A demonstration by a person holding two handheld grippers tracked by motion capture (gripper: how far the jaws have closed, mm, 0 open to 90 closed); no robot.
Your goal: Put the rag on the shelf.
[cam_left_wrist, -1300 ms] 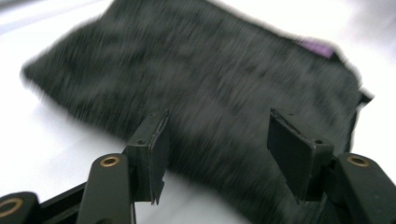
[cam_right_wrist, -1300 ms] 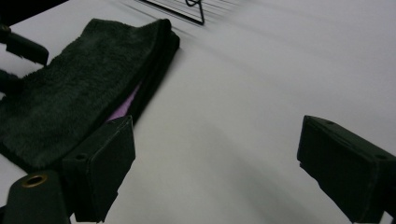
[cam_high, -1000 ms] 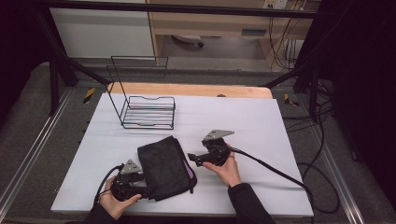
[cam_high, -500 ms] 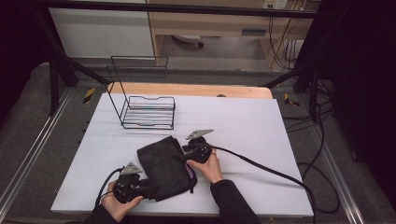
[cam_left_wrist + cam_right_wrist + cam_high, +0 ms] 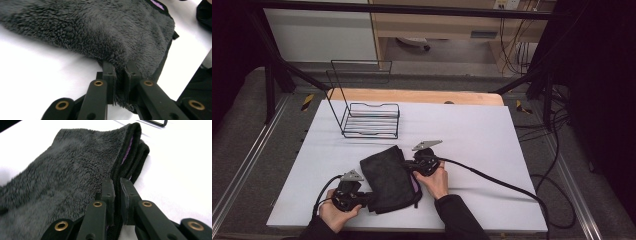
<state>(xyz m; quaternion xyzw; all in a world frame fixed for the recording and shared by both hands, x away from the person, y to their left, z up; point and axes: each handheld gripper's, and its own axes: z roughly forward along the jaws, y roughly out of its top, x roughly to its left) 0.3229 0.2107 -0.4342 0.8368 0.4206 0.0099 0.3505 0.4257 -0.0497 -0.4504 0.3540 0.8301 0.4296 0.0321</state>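
Note:
A dark grey fleece cloth [image 5: 388, 177] with a black hem and a purple lining lies folded on the white table [image 5: 472, 130], near its front edge. My left gripper [image 5: 362, 198] is shut on the cloth's near left corner; its jaws pinch the fleece [image 5: 105, 32] in the left gripper view [image 5: 120, 83]. My right gripper [image 5: 408, 165] is shut on the cloth's right hem. Up close in the right gripper view, the black hem [image 5: 125, 167] runs between its jaws [image 5: 117, 200].
A black wire rack [image 5: 371, 116] stands at the back left of the table. A black cable [image 5: 502, 181] trails from the right gripper across the table to its right edge. A wooden board [image 5: 422, 96] borders the far edge.
My right gripper has moved left from the bare table to the cloth's right hem and shut on it. The left gripper has kept its hold on the near corner.

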